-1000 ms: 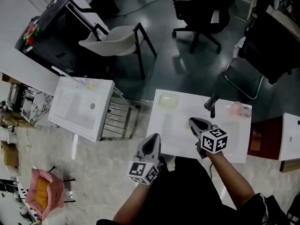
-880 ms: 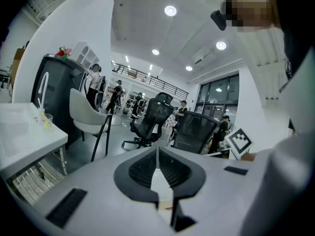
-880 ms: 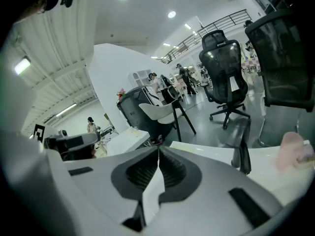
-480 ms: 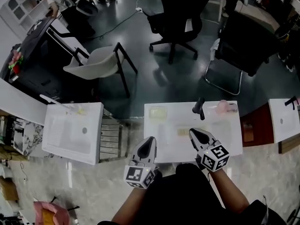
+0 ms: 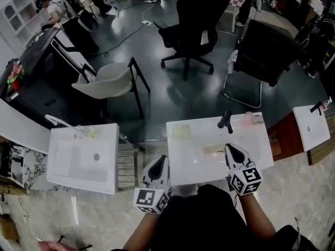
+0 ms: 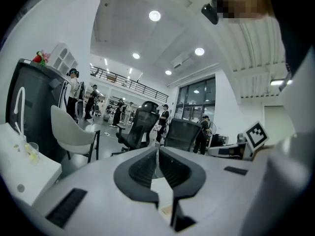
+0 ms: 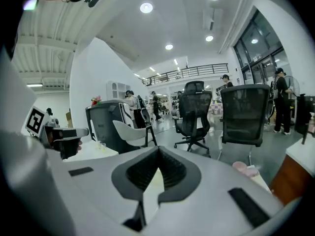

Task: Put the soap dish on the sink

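Note:
A white sink [image 5: 191, 163] stands in front of me, with a black faucet [image 5: 225, 121] at its back. A pale yellow-green soap dish [image 5: 181, 131] rests on its back left corner. In the basin lies a small beige piece [image 5: 213, 149]. My right gripper [image 5: 229, 146] hangs over the sink's front right edge, jaws shut with nothing between them [image 7: 158, 149]. My left gripper [image 5: 163, 158] is held off the sink's front left corner, also shut and empty [image 6: 157, 149]. Both point out level across the room.
A second white sink [image 5: 68, 161] stands to the left, a third [image 5: 309, 127] to the right. A pink object [image 5: 251, 119] sits beside the faucet. Behind the sinks stand a white chair [image 5: 112, 80] and black office chairs [image 5: 196, 20]. People stand at the back.
The right gripper has come back from over the basin to the sink's front edge and risen. The left gripper has risen too. The beige piece now shows uncovered in the basin.

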